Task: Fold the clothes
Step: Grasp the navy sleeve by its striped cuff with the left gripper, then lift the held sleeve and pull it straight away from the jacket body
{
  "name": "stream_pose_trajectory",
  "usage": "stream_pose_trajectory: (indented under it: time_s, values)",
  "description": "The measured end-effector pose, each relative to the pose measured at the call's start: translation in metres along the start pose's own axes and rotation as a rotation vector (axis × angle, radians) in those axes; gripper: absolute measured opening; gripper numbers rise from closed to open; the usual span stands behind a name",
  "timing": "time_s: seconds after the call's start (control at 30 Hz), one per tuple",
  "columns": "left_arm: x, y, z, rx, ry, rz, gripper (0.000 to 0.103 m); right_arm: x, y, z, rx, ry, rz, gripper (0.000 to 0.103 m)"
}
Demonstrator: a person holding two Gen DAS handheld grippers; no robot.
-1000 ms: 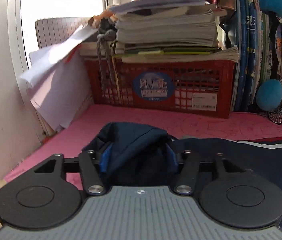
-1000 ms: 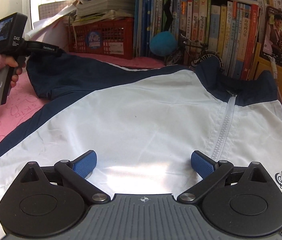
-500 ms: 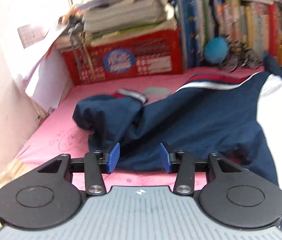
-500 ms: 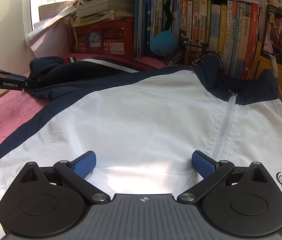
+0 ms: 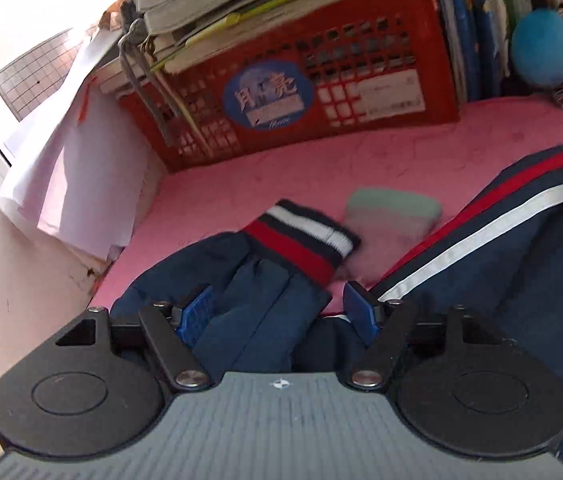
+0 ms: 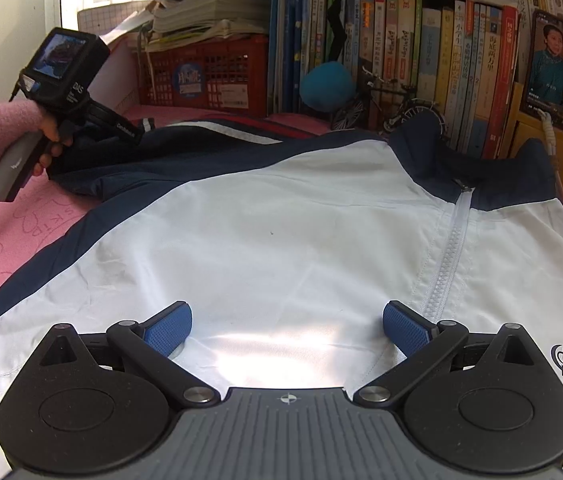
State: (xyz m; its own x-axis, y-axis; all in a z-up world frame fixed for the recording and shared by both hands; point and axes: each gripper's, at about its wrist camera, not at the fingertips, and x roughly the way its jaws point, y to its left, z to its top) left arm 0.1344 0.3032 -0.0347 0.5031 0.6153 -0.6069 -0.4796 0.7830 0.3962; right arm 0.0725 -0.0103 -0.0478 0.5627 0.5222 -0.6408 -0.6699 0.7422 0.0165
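Now the step in hand seems to be the folding of the sleeve [image 5: 265, 300] of the jacket [image 6: 301, 240], which lies spread on the pink surface [image 5: 281, 176]. The left tool [image 5: 277, 312] points downward with its jaws just opened, the sleeve lying loose between them; it must clench near the striped cuff [image 5: 301, 244] next. The right tool [image 6: 287, 326] hangs released over the white front, grasping nothing.

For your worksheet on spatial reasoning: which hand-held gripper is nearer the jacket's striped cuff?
Left. The left hand-held gripper straddles the navy sleeve just behind the striped cuff; the right hand-held gripper sits over the jacket's white front, far from it.
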Motion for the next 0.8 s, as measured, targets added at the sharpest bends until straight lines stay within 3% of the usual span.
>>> stream_pose_trajectory:
  time_s: [0.03, 0.07, 0.1, 0.17, 0.2, 0.3, 0.4, 0.47, 0.53, 0.57, 0.63, 0.73, 0.77, 0.8]
  values:
    - [-0.001, 0.005, -0.003, -0.038, 0.008, 0.003, 0.072, 0.0, 0.0, 0.0, 0.0, 0.0, 0.0, 0.103]
    - [-0.001, 0.008, -0.004, -0.056, 0.018, -0.002, 0.062, 0.0, 0.0, 0.0, 0.0, 0.0, 0.001, 0.103]
    - [-0.001, 0.012, -0.004, -0.071, 0.028, -0.007, 0.04, 0.0, 0.0, 0.0, 0.0, 0.0, 0.001, 0.103]
    - [0.0, 0.019, 0.002, -0.102, 0.034, 0.021, 0.018, 0.0, 0.0, 0.0, 0.0, 0.0, 0.001, 0.103]
    - [-0.001, 0.026, 0.007, -0.133, 0.03, 0.029, 0.014, 0.0, 0.0, 0.0, 0.0, 0.0, 0.002, 0.103]
    - [-0.015, 0.06, 0.029, -0.307, -0.037, -0.056, 0.013, 0.0, -0.001, 0.0, 0.0, 0.0, 0.003, 0.103]
    - [-0.059, 0.102, 0.05, -0.471, -0.274, -0.283, 0.013, 0.0, 0.0, 0.0, 0.001, 0.0, 0.004, 0.103]
    - [-0.089, 0.133, 0.053, -0.569, -0.464, -0.501, 0.014, 0.0, 0.0, 0.0, 0.001, 0.0, 0.004, 0.103]
    - [-0.105, 0.158, 0.054, -0.628, -0.586, -0.579, 0.015, 0.0, 0.0, 0.0, 0.002, 0.0, 0.004, 0.103]
    - [-0.108, 0.166, 0.055, -0.632, -0.604, -0.542, 0.016, 0.0, 0.001, 0.0, 0.002, 0.0, 0.004, 0.103]
    - [-0.102, 0.172, 0.057, -0.605, -0.557, -0.392, 0.016, 0.0, 0.001, 0.0, 0.002, 0.0, 0.004, 0.103]
    - [-0.063, 0.169, 0.05, -0.536, -0.32, -0.087, 0.016, 0.0, 0.001, 0.0, 0.002, 0.0, 0.004, 0.103]
    - [-0.048, 0.166, 0.045, -0.523, -0.232, -0.014, 0.016, 0.0, 0.001, 0.0, 0.002, 0.0, 0.004, 0.103]
    - [-0.033, 0.163, 0.035, -0.504, -0.171, 0.011, 0.016, 0.0, 0.001, 0.0, 0.002, 0.0, 0.004, 0.103]
